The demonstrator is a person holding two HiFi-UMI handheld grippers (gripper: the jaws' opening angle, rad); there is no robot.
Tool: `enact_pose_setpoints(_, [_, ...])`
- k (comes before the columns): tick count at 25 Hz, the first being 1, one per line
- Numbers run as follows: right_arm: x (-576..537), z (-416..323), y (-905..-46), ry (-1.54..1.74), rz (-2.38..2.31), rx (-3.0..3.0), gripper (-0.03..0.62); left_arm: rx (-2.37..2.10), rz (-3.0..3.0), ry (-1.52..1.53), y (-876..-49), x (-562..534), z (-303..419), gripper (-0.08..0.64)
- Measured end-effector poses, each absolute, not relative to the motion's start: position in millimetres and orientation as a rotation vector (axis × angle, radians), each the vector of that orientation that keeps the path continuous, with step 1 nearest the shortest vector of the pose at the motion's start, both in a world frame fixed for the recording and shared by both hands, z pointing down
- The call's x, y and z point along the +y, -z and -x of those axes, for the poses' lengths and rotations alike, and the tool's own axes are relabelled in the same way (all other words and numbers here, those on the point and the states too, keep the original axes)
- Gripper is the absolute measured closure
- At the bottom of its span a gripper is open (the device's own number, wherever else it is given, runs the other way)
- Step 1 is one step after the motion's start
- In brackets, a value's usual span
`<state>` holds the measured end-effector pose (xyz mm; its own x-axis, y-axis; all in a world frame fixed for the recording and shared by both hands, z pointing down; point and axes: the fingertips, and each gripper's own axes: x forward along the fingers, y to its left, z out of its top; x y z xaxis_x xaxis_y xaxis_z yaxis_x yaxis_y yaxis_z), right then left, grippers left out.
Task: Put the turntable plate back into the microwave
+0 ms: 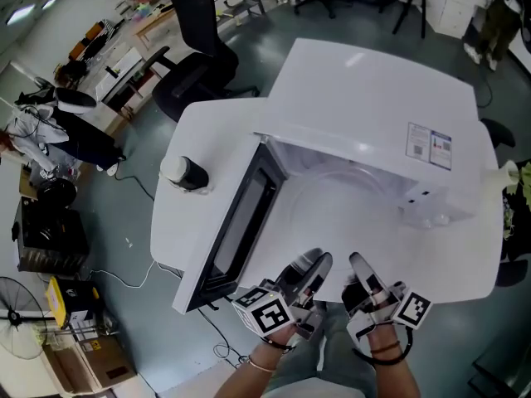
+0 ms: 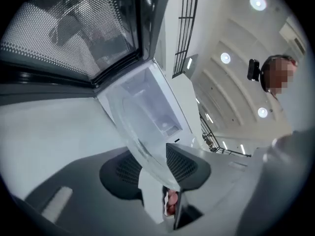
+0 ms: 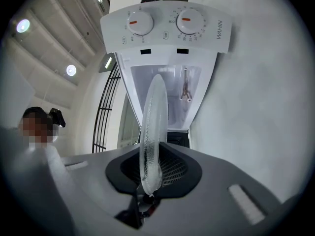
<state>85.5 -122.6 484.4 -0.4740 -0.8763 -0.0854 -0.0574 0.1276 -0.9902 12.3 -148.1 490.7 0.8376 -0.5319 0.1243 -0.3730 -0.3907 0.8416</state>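
Pointing level at the microwave point(image 1: 373, 98), your right gripper point(image 1: 363, 274) clamps the rim of the turntable plate point(image 3: 152, 127). Your left gripper point(image 1: 314, 264), alongside, straddles that rim with its jaws slack.

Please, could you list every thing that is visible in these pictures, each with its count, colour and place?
microwave: one, white, on the table, its door swung open to the left
knobs: two, white with orange marks, on the microwave's control panel
turntable plate: one, clear glass, at the mouth of the open cavity
table: one, white, under the microwave
container: one, black with a white cap, on the table left of the door
office chairs: at least two, black, on the floor behind the table
fan: one, dark, on the floor at lower left
left gripper: one, grey, jaws apart around the plate's rim
right gripper: one, grey, shut on the plate's rim
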Motion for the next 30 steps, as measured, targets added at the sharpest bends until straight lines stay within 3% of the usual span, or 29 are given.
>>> enact_pose_setpoints(6, [-127,-88,-481,1.411,0.924,1.665,0.545,-0.756,-2.140,0.084,-488,-141,-7,0.356])
enact_pose_setpoints(16, [-137,-98,-485,1.397,0.953,1.635,0.545,-0.905,-2.285,-0.071,-480,-125,12,0.331])
enact_pose_setpoints(23, [-146,-99,-490,1.394,0.980,1.624,0.545,-1.010,-2.350,-0.162,-481,-124,20,0.354])
enact_pose_setpoints(30, [-158,-98,-491,1.365,0.997,1.591,0.545,-1.059,-2.378,-0.183,-483,-130,27,0.447])
